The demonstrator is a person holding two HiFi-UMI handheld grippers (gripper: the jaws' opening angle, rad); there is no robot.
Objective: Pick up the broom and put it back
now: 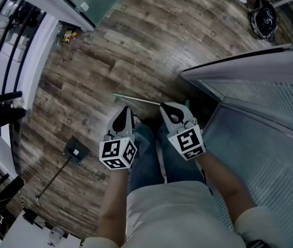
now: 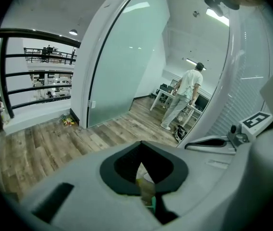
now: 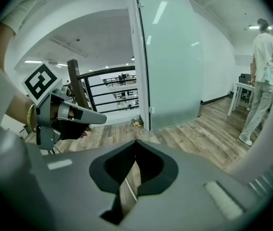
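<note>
Wood floor (image 1: pixel 136 45); broom (image 1: pixel 136 99) lies just far of both grippers. Thin, pale; likely light, stiff, slick, so grip mid-length. Left gripper (image 1: pixel 124 110), right gripper (image 1: pixel 168 108): fingers pressed together, empty.

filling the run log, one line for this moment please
phase: pre-grasp | left tool: shut, empty | right tool: shut, empty | broom: lying on floor, untouched

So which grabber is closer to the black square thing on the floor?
Left. The left gripper sits just right of the black square thing; the right gripper is farther right.
</note>
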